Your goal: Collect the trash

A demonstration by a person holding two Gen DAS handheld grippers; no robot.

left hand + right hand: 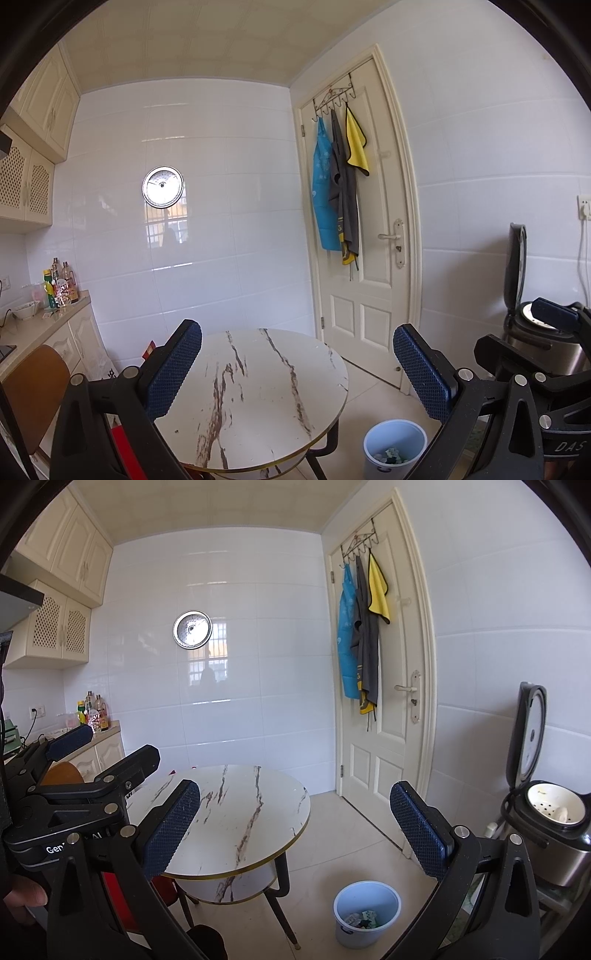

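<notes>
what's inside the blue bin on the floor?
The blue bin holds a small pile of crumpled scraps, greenish, white and dark, at the bottom. Its near wall hides part of the floor inside; items can't be identified.

Right gripper point(554, 321) reads "DAS"; left gripper point(79, 755) "Gen".

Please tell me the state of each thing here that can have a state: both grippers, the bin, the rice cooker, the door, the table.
left gripper: open, holds nothing
right gripper: open, holds nothing
trash bin: upright on the floor, uncovered, some trash inside
rice cooker: lid up, white inner tray showing
door: shut, aprons and a yellow cloth hang on it
round table: top bare
</notes>
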